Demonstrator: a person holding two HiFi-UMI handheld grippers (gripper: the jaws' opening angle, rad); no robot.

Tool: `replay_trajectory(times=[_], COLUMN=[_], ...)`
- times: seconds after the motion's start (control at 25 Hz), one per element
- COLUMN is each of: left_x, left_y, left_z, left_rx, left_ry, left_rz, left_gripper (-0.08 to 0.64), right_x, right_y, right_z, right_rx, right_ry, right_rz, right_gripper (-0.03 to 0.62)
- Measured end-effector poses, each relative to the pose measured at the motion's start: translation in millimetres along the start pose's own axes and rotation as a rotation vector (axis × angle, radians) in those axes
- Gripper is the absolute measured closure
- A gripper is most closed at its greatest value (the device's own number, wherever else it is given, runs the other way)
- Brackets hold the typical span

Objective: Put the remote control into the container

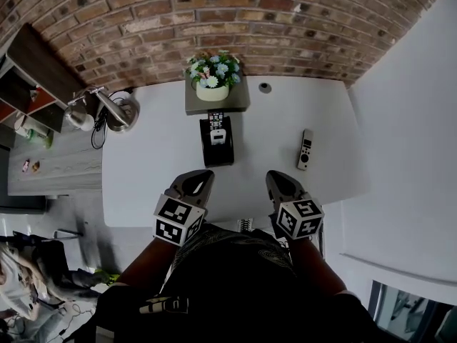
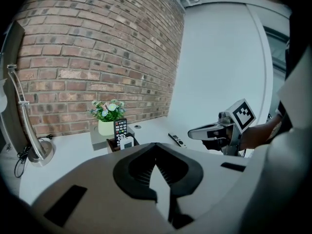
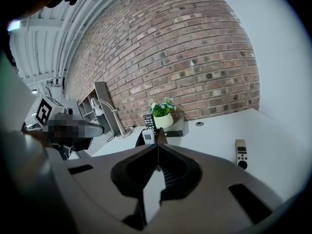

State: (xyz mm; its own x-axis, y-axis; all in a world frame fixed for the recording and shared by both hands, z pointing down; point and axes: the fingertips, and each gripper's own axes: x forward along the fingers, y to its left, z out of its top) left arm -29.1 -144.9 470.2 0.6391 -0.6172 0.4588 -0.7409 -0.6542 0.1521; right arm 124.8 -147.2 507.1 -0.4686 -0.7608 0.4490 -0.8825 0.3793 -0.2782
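Note:
A slim grey remote control (image 1: 305,148) lies flat on the white table (image 1: 157,163), right of centre; it also shows in the left gripper view (image 2: 176,139) and the right gripper view (image 3: 241,153). The black container (image 1: 217,143) stands at mid-table with a black remote and a white remote upright inside (image 2: 121,136) (image 3: 148,132). My left gripper (image 1: 203,176) (image 2: 156,146) hovers near the front edge, short of the container, its jaws shut and empty. My right gripper (image 1: 275,176) (image 3: 158,144) hangs beside it, below-left of the grey remote, shut on nothing.
A flower pot (image 1: 212,73) sits on a grey stand behind the container, against the brick wall. A small round grommet (image 1: 265,87) is set in the table's back. A desk lamp (image 1: 114,109) stands at the left edge, with shelves beyond. A white wall bounds the right side.

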Motion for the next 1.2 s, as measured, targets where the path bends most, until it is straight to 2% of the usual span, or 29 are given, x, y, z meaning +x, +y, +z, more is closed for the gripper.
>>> replay_trajectory(times=[0.12,0.28,0.4,0.6,0.8,1.0,1.16,1.2], left_x=[7,20,30,45,61,67,66,65], left_y=[-6,-13,-19,-26,-30,-32,-30,-29], left_z=[-1,-3,-4,-13,-14,-41,-46,-46], left_rx=[0.028,0.019,0.023,0.072,0.057,0.039,0.021,0.017], left_ry=[0.015,0.039,0.054,0.080,0.105,0.241,0.257,0.255], left_rz=[0.016,0.025,0.033,0.075,0.088,0.087,0.120,0.128], left_gripper=[0.566,0.566,0.566,0.566,0.566,0.566,0.566,0.566], right_x=[-3,-6,-7,-9,8,31,53,59], right_y=[-11,-37,-69,-127,-191,-236,-269,-277], right_z=[0,0,0,1,0,-3,-11,-16], right_rx=[0.001,-0.001,0.011,0.038,0.024,0.055,0.037,0.028], right_ry=[-0.001,0.003,0.007,0.012,0.046,0.079,0.143,0.169], right_rz=[-0.005,-0.035,-0.084,-0.165,-0.239,-0.272,-0.319,-0.332], right_gripper=[0.583,0.583,0.583,0.583,0.583,0.581,0.575,0.555])
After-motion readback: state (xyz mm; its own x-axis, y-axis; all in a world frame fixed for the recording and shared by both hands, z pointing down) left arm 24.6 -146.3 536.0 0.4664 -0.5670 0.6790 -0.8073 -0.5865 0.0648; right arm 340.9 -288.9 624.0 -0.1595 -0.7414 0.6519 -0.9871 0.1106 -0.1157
